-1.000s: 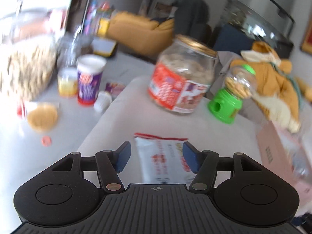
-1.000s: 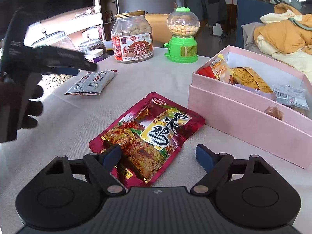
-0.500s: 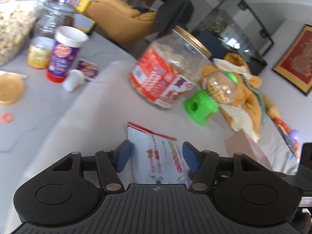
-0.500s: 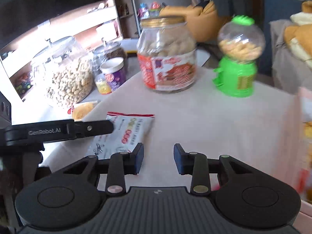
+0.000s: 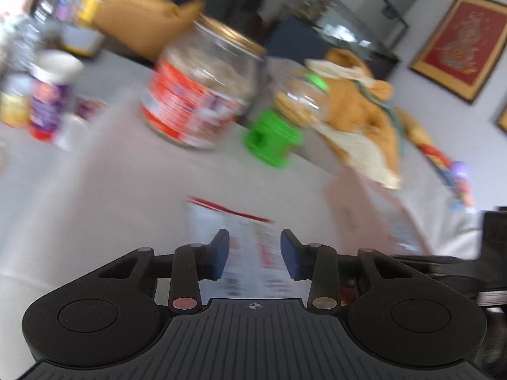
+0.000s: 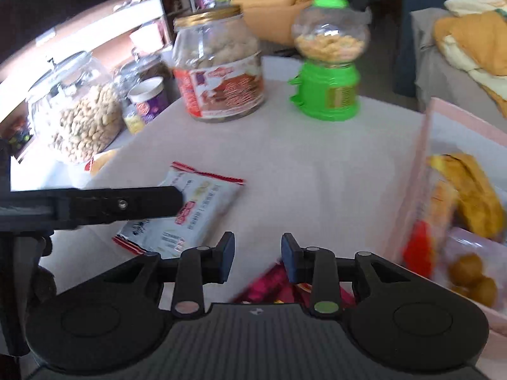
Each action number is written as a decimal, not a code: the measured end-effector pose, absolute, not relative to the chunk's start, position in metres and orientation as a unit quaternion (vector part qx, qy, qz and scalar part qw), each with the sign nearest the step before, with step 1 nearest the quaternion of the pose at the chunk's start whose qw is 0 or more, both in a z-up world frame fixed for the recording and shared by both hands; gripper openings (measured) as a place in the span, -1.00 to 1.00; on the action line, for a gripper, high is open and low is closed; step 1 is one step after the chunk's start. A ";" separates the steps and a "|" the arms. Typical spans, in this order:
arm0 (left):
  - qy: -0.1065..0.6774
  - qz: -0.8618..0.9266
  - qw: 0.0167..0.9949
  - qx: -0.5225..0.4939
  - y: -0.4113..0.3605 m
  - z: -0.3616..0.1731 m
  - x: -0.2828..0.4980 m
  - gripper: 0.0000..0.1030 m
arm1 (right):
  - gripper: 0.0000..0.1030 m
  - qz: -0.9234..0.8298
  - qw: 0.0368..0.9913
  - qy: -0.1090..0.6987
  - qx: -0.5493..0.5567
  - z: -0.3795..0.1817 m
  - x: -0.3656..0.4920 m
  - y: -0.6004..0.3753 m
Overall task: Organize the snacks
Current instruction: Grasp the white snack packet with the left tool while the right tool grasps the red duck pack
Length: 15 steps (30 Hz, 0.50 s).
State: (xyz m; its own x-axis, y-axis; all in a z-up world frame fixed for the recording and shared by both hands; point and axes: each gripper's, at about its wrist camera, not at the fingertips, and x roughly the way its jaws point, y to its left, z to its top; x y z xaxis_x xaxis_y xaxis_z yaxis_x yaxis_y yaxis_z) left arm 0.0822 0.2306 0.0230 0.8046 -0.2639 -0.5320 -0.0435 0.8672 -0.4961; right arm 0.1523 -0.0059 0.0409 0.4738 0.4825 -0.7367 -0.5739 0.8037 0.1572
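Two snack packets in play. White packet (image 6: 190, 212) lies on the cloth before the peanut jar (image 6: 218, 69); left gripper (image 5: 253, 250), jaws just narrowing, straddles it, contact unclear. Right gripper (image 6: 258, 259) clamps red packet (image 6: 279, 285) beside pink box (image 6: 424, 171).

A framed red picture (image 5: 459, 44) hangs on the wall above a heap of yellow fabric (image 5: 361, 117).

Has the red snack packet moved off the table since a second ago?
Yes. The red snack packet, earlier flat left of the pink box, now hangs in the right gripper beside it.
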 end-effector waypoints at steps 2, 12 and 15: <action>0.326 -0.027 0.910 -0.254 0.243 0.021 0.081 -0.20 | -0.37 0.315 0.856 0.406 -0.047 0.046 0.149 -0.012; 0.325 -0.134 0.863 -0.363 0.251 -0.016 0.109 -0.19 | -0.26 0.356 0.839 0.410 -0.045 0.027 0.138 0.016; 0.340 -0.166 0.852 -0.362 0.237 -0.012 0.121 -0.19 | -0.26 0.363 0.839 0.403 -0.045 0.027 0.139 0.016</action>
State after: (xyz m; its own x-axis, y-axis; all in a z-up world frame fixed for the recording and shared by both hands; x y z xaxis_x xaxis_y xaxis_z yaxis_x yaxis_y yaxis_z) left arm 0.1210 0.2365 -0.0123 0.7133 -0.5293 -0.4593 0.0374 0.6832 -0.7293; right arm 0.1386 0.0159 0.0271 0.4125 0.5731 -0.7081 -0.6450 0.7327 0.2173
